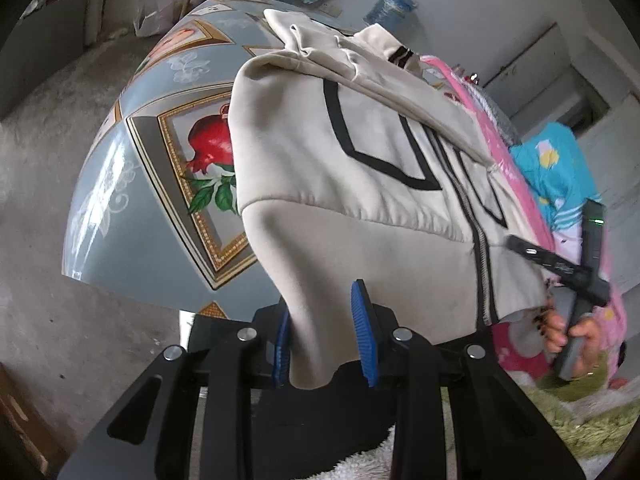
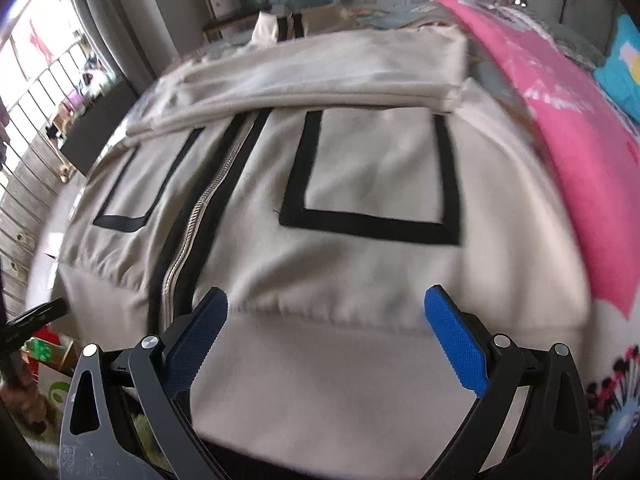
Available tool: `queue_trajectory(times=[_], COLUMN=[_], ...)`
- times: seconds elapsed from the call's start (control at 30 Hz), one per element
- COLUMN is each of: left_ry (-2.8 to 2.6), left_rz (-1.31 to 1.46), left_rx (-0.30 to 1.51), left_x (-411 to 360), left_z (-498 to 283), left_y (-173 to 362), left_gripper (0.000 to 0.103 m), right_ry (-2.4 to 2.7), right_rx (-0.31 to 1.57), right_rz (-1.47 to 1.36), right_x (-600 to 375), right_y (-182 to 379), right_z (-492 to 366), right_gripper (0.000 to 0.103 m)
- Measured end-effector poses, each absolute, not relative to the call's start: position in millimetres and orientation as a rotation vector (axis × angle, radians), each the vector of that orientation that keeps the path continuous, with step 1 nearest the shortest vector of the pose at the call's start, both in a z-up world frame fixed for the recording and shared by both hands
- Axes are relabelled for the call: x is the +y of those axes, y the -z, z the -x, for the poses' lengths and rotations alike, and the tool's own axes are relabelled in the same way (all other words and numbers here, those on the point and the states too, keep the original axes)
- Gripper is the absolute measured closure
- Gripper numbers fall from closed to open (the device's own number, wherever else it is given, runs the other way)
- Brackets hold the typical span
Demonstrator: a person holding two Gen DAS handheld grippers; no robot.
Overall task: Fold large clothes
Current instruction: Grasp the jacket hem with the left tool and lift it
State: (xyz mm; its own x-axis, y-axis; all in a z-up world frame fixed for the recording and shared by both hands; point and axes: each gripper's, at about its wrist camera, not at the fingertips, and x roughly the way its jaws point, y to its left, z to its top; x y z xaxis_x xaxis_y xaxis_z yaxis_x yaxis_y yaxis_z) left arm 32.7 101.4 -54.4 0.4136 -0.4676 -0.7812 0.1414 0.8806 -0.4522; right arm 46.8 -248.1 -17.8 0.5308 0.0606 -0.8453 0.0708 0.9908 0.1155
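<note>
Fabric between blue pads: left claw (image 1: 326, 336) partly closed, gripping the hem corner of the cream jacket (image 1: 360, 168) hanging off the desk edge. Right claw (image 2: 326, 340) spread wide over the waistband, holding nothing; contact with cloth not determinable. Seen only in the left wrist view: hand (image 1: 568, 330) on the right claw's handle, desk (image 1: 120, 208) covered in a grey-blue cloth with a pomegranate print, concrete floor beyond. Seen only in the right wrist view: full jacket front, zipper (image 2: 204, 208), two black-outlined pockets, folded sleeve across the top. Pink blanket (image 2: 568, 128) beside the jacket. Farther back, wooden chair (image 2: 234, 4), barred window at left.
</note>
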Motion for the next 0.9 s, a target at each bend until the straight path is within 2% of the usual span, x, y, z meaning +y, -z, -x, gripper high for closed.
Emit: queue_trajectory(times=[0.3,0.57,0.9], left_ry=[0.392,0.382,0.375], left_rz=[0.264,0.231,0.235], left_rx=[1.102,1.102,1.108], left_x=[96.6,94.2,95.5], left_z=[-33.8,-31.9,-29.2], left_y=[53.6,52.7,54.4], left_gripper=[0.076,0.076,0.077], right_ry=[0.157,0.199,0.221], right_rx=[1.017,1.035,1.037], right_rz=[-0.211,-0.326,-0.382], right_x=[-315.8,-342.8,-345.8], right_y=[0.5,14.6,21.7], right_z=[30.6,55.6,56.8], right_gripper=[0.027,0.048,0.061])
